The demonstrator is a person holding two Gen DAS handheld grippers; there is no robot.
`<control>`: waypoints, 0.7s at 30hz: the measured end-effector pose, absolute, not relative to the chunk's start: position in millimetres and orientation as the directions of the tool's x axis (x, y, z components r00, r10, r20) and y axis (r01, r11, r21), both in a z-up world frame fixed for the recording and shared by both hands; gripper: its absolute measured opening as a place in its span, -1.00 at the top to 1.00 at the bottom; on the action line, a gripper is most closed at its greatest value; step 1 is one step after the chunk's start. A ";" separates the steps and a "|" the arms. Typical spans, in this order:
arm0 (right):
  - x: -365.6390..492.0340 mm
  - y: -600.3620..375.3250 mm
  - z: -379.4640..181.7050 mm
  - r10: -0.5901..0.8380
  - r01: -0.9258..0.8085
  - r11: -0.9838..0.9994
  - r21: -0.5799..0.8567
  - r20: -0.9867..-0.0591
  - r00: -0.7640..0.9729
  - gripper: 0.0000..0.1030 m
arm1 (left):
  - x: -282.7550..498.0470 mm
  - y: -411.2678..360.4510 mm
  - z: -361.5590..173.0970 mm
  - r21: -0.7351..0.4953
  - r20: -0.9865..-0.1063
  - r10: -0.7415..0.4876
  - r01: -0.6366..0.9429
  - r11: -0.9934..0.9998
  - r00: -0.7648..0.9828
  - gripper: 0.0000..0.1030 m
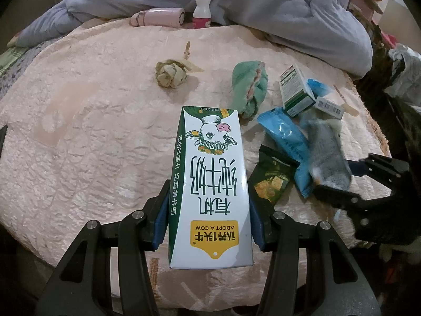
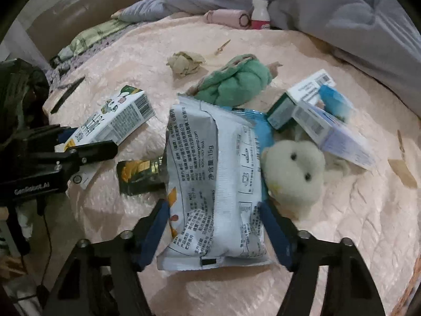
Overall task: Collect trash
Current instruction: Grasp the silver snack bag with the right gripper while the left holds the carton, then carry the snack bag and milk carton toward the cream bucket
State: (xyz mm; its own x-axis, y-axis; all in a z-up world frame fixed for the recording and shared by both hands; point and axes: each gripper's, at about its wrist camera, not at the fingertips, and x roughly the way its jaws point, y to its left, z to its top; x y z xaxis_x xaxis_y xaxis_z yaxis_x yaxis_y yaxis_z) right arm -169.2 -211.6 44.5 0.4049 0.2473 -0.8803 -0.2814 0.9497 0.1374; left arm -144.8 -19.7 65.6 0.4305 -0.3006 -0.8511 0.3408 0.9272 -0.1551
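My left gripper (image 1: 209, 208) is shut on a white and green milk carton (image 1: 210, 184), held over the pink bedspread (image 1: 92, 131); the carton also shows in the right wrist view (image 2: 115, 121). My right gripper (image 2: 213, 226) is shut on a silver snack packet (image 2: 213, 173); it shows blurred in the left wrist view (image 1: 329, 155). On the bed lie a blue wrapper (image 1: 284, 134), a dark green wrapper (image 1: 273, 176), a crumpled paper ball (image 1: 171, 73), and small medicine boxes (image 1: 294, 89).
A green rolled cloth (image 1: 250, 89), a cream plush toy (image 2: 294, 173), a pink roll (image 1: 160, 17) and a small white bottle (image 1: 202, 13) lie on the bed. A grey-blue quilt (image 1: 263, 5) is heaped at the far side. Wooden sticks (image 2: 401, 142) lie at right.
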 end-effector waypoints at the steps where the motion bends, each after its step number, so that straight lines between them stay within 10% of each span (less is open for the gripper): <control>1: -172.0 -214.9 47.2 0.258 -0.270 0.951 0.152 -0.873 0.414 -0.11 | -145.1 -19.4 66.9 -0.156 -0.850 -0.302 0.342 0.927 0.432 0.03; 21: -255.9 -282.6 94.9 0.170 -0.134 0.984 0.115 -0.823 0.542 -0.08 | -183.1 -99.7 112.5 -0.142 -0.802 -0.393 0.496 0.857 0.449 0.03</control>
State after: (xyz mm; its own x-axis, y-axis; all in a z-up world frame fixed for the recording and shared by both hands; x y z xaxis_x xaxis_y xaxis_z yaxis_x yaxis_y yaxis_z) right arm -255.9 -282.6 94.9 0.5424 0.1700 -0.8227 -0.1335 0.9843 0.1154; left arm -183.1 -99.7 112.5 0.4495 -0.3933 -0.8020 0.4957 0.8568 -0.1424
